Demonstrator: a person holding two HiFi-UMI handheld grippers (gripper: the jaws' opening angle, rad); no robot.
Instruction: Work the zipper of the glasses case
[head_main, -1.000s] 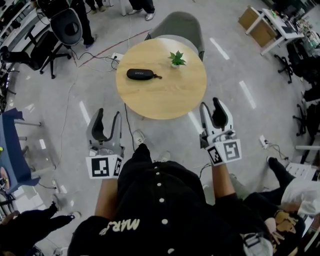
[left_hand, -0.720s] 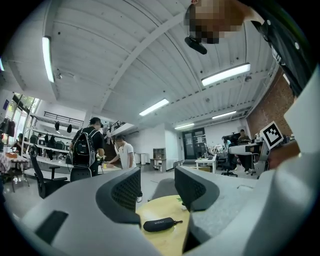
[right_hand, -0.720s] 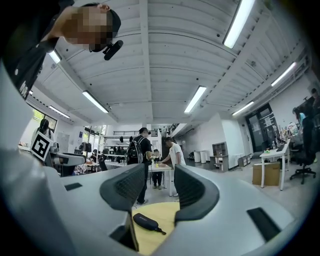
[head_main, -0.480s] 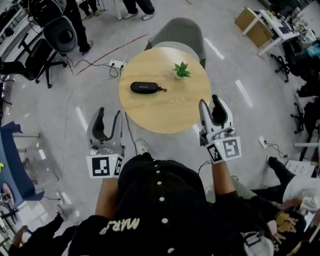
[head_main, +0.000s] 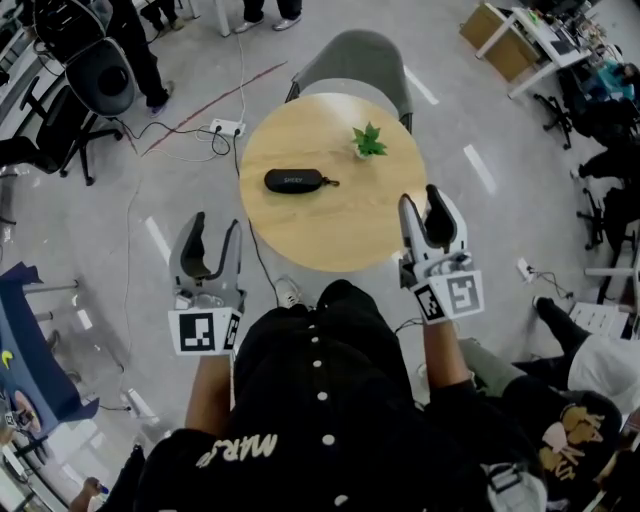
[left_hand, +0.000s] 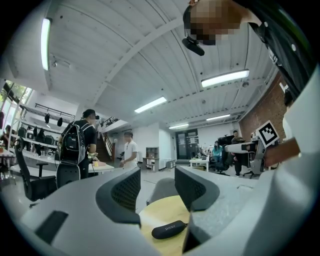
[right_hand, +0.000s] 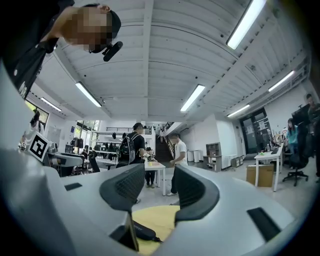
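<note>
Both claws open, glasses case lying untouched on the round table

We hold both tools short of the table (head_main: 300, 235), a round top of pale, smooth wood. The glasses case (head_main: 295, 180) lies flat on it, left of the middle and toward the far side. It is a black oblong with rounded ends and a matte shell, and a thin pull tab sticks out at its right end. A small plant (head_main: 369, 140) with spiky green leaves in a white pot stands near the far right edge, well apart from the case.

Our left gripper (head_main: 216, 225) hangs over the grey floor, beside the table's left near edge. Its two curved grey jaws stand apart, the dark ribbed pads (left_hand: 125, 190) face each other, and nothing sits between them. Through the gap we see the wooden top and the case beyond.

Our right gripper (head_main: 420, 200) reaches just over the table's near right rim. Its jaws are spread too, with the same dimpled black pads and only the table and case far off between them.

A grey chair (head_main: 365, 60) with a rounded shell back is tucked in at the table's far side
</note>
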